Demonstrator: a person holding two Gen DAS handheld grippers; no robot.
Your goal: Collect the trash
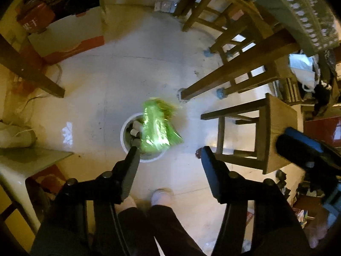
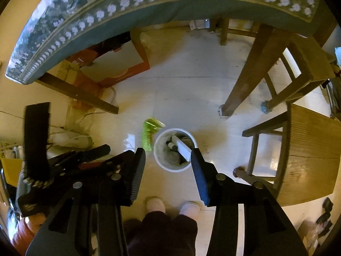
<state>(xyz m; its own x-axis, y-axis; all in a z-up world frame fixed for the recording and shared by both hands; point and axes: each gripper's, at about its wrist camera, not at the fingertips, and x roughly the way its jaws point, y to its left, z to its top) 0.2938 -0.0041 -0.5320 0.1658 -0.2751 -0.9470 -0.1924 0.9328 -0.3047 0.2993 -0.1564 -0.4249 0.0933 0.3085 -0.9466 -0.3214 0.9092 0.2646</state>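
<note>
Wooden stool (image 2: 309, 149) stood near the white trash bin (image 2: 158, 162) on the floor. Both claws hung above the bin, the left gripper (image 1: 168, 155) and right gripper (image 2: 168, 160) spread and empty. Green wrapper (image 1: 158, 128), blurred, was over the bin's rim.

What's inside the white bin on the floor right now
The white bin holds a white flat strip leaning across dark, greyish scraps, plus pale tube ends. A green plastic wrapper is over its rim in the left wrist view, hiding that side. The bottom is covered.
</note>
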